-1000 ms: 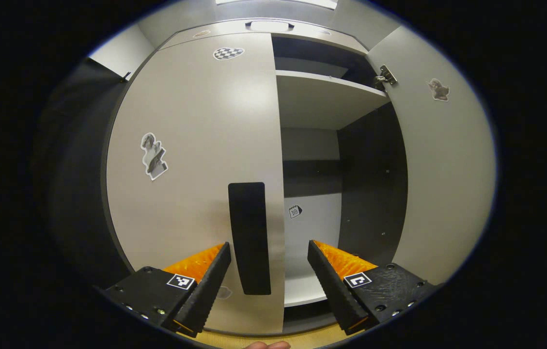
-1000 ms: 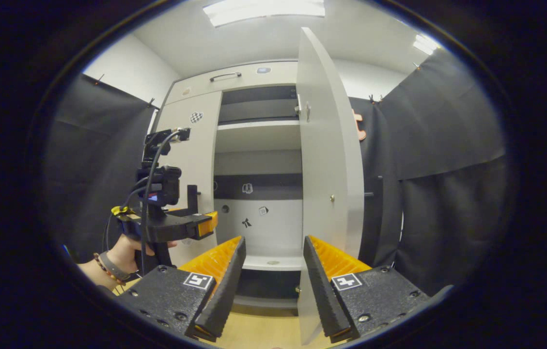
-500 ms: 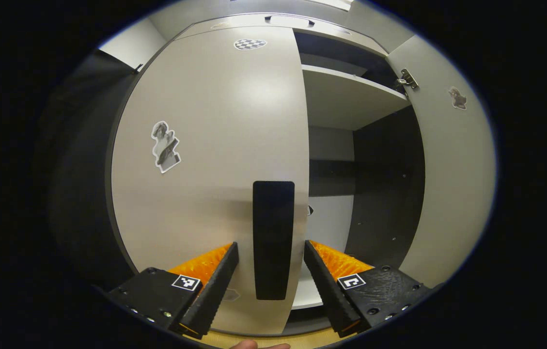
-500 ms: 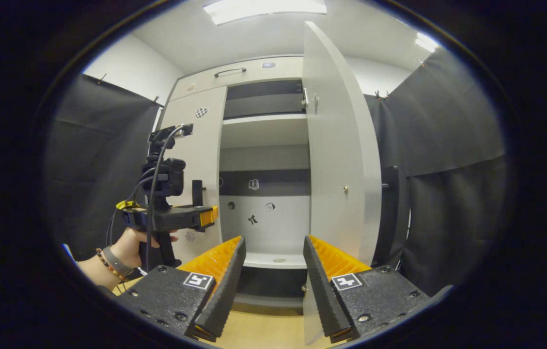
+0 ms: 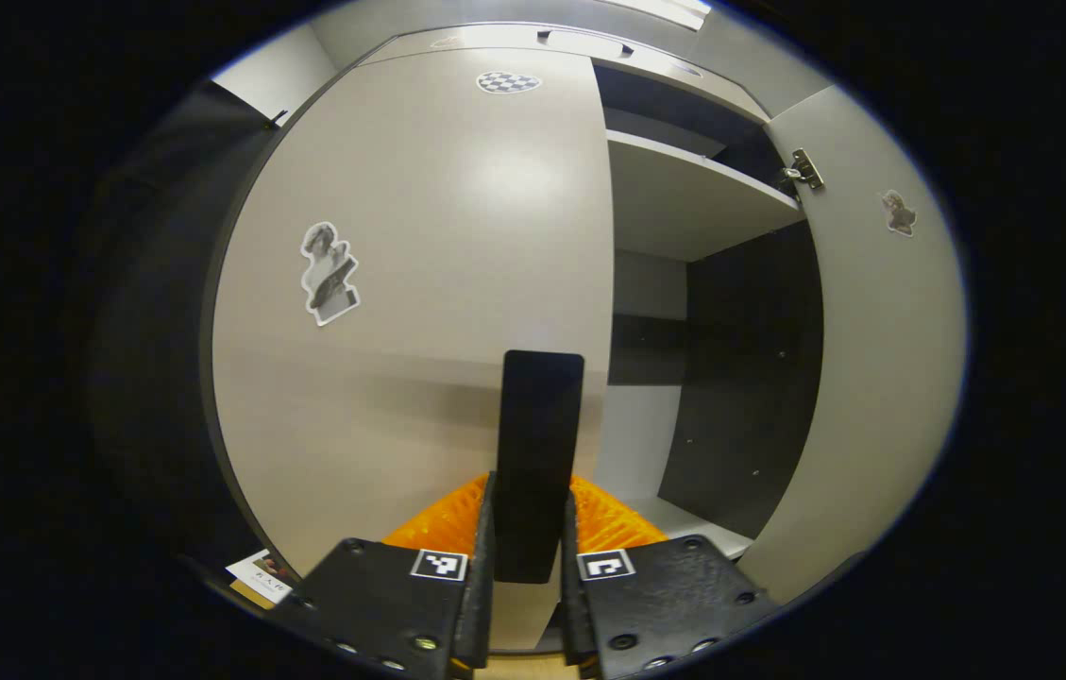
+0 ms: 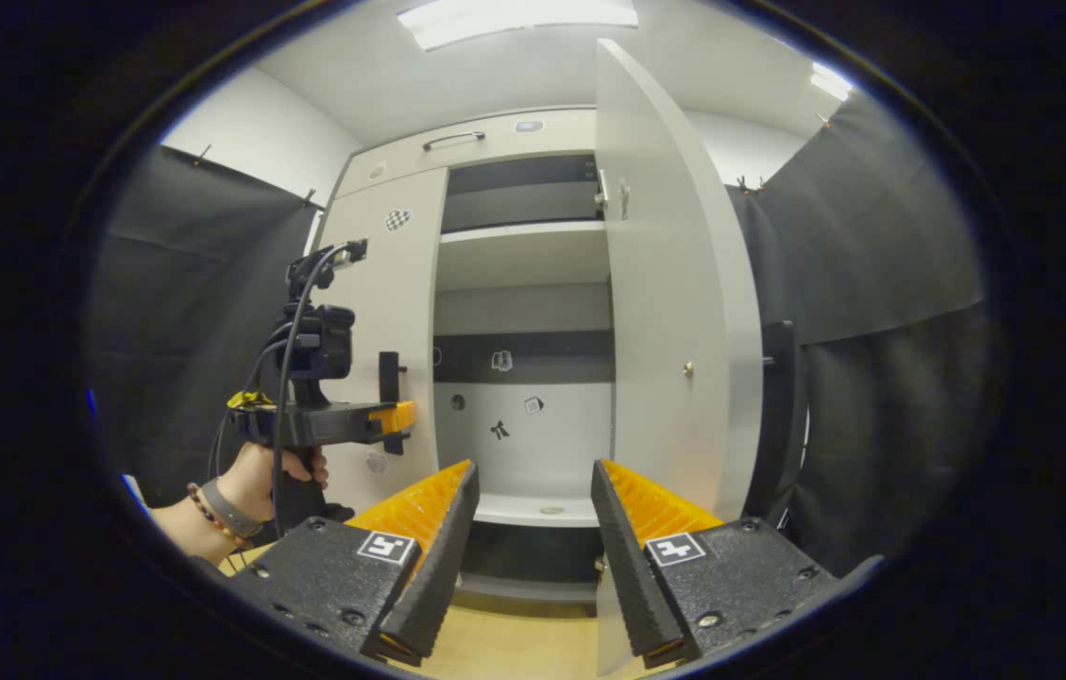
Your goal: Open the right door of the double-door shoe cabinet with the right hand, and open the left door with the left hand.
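Note:
In the left gripper view the grey left door (image 5: 419, 283) of the shoe cabinet stands closed. Its black vertical handle (image 5: 540, 425) sits between my fingers, and my left gripper (image 5: 530, 491) is shut on its lower part. The right door (image 5: 872, 359) is swung open, baring a shelf (image 5: 684, 194). In the right gripper view my right gripper (image 6: 533, 469) is open and holds nothing, a little way back from the cabinet. It faces the open compartment, with the open right door (image 6: 674, 321) just to its right. The left gripper (image 6: 381, 420) shows at the left door's handle (image 6: 388, 373), held by a hand (image 6: 259, 472).
Black cloth (image 6: 872, 359) hangs on both sides of the cabinet. A top panel with a bar handle (image 6: 452, 142) runs above the doors. Stickers mark the left door (image 5: 329, 274) and the inner back wall (image 6: 499, 430). Wooden floor (image 6: 514, 652) lies below.
My left gripper moved forward onto the left door's handle and went from open to shut on it. The right door swung slightly wider; my right gripper stayed open.

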Available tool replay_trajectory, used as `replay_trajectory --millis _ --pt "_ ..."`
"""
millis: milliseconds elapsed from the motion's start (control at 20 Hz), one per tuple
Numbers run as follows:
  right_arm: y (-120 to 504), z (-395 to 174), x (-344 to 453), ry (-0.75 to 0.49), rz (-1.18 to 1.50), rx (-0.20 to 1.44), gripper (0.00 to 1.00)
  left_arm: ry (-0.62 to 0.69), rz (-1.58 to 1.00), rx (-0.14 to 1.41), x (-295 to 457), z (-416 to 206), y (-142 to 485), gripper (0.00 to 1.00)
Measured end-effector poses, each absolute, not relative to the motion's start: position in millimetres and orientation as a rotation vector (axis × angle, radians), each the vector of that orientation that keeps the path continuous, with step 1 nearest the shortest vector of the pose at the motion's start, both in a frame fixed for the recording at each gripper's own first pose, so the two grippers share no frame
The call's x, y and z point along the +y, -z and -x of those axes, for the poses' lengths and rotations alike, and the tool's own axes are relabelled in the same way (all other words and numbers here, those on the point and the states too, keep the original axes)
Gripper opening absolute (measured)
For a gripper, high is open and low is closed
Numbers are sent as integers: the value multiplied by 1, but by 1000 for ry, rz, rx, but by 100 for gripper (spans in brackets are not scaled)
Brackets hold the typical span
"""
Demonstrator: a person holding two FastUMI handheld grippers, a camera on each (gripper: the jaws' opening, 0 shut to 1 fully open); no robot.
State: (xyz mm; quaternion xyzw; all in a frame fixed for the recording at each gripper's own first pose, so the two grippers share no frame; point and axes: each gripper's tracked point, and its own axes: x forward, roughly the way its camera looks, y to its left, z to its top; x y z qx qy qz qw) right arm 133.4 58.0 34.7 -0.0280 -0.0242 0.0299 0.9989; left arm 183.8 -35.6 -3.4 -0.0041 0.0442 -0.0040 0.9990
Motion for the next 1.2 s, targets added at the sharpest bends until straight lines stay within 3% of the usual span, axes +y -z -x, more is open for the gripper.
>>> replay_trajectory --millis 50,200,650,1200 --pt "-34 -133 60 -66 60 -48 75 -2 -13 75 -35 -179 1 26" --pt "-35 -130 64 -74 68 -56 75 -10 -3 65 -34 -183 2 11" --pt "-35 -116 65 -51 73 -51 77 6 -20 102 -35 -168 2 11" --pt "-38 -99 89 -72 83 -64 75 19 -58 110 -21 -103 -11 11"
